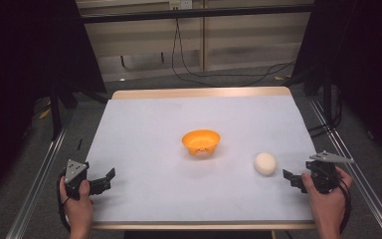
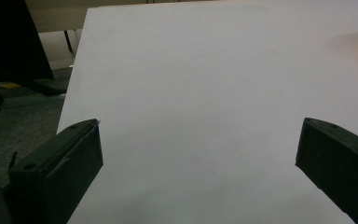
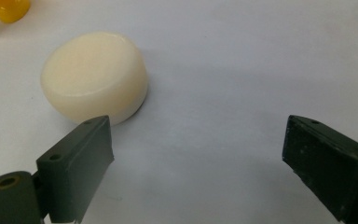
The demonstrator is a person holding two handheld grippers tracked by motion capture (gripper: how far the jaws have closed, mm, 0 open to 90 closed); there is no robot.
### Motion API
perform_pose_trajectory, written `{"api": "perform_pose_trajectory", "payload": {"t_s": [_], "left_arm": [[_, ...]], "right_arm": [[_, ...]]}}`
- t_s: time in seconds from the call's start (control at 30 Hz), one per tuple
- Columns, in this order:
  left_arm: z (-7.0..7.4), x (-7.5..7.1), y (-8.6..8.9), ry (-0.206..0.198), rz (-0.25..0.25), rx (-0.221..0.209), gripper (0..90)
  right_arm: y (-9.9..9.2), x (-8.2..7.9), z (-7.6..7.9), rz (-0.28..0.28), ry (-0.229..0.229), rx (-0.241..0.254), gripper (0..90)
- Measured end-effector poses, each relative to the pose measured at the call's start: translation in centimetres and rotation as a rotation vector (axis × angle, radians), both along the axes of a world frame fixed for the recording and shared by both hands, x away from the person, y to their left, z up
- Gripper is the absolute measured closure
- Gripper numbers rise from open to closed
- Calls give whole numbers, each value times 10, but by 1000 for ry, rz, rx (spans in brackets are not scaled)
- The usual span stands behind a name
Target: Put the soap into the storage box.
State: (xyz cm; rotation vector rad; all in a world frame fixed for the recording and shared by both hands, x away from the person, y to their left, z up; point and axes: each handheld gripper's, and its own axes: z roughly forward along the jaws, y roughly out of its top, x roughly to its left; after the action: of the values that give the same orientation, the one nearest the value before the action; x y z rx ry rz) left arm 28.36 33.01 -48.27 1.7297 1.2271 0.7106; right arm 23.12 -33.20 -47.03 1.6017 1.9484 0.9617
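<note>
The white round block (image 1: pixel 265 163) sits flat on the white table cover (image 1: pixel 154 124), at about four o'clock from the orange bowl (image 1: pixel 201 141). The bowl stands upright near the middle of the cover, with its open side up, so something can be dropped in from above. The block and the bowl are apart, with bare cover between them.

The right gripper (image 1: pixel 289 176) is low at the edge of the cover, just beside the block, at about four o'clock from it. A hand holds it from behind so its jaws point at the block. In the right gripper view the jaws stand apart with nothing between them. The block (image 3: pixel 94 77) lies at about eleven o'clock there, past the tip of the nearer jaw, not inside the gap. I think the jaws are wide so they can slide around the block's sides, but the gripper would need to swing toward it first.

The left gripper (image 1: pixel 108 178) waits at about eight o'clock from the bowl, well apart from it. Its jaws are apart too, with only bare cover in front. It looks parked out of the way while the right hand does the work
</note>
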Motion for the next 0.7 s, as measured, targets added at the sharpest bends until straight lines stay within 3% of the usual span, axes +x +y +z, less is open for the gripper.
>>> {"api": "perform_pose_trajectory", "payload": {"t_s": [0.7], "left_arm": [[0, 1, 0, 7, -10, 11, 3]], "right_arm": [[25, 19, 9, 59, 34, -16, 87]]}}
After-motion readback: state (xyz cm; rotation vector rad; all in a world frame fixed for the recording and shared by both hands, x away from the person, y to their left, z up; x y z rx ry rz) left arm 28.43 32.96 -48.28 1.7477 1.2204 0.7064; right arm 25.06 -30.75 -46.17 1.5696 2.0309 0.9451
